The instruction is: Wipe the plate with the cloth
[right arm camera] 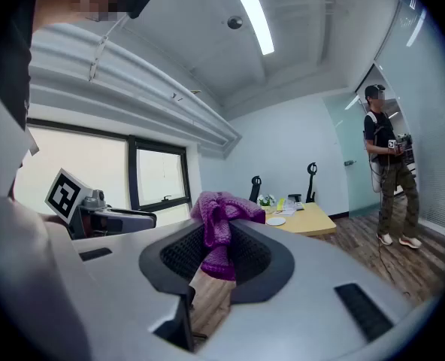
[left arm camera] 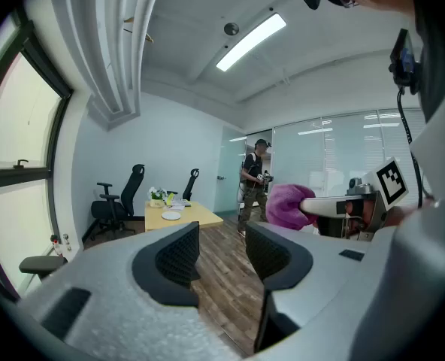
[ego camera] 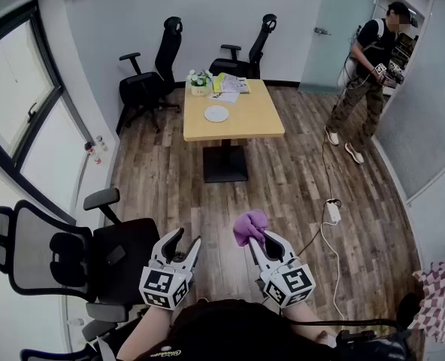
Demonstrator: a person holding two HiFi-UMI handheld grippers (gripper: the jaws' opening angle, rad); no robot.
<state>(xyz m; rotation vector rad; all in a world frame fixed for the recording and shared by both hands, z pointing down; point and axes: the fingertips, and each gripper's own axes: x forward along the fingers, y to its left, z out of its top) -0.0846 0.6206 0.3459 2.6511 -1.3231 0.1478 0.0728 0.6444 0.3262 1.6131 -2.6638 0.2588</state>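
left gripper: jaws apart, nothing between them | right gripper: jaws clamped on one purple cloth, bunched over its tips | one white plate: far ahead of both grippers, on one wooden table | two black chairs beyond the table | one person far ahead-right

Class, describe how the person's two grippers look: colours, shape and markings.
Both match. The left gripper and right gripper have light grey, tapering fingers lined with black textured pads. Each carries a white cube printed with black square markers.
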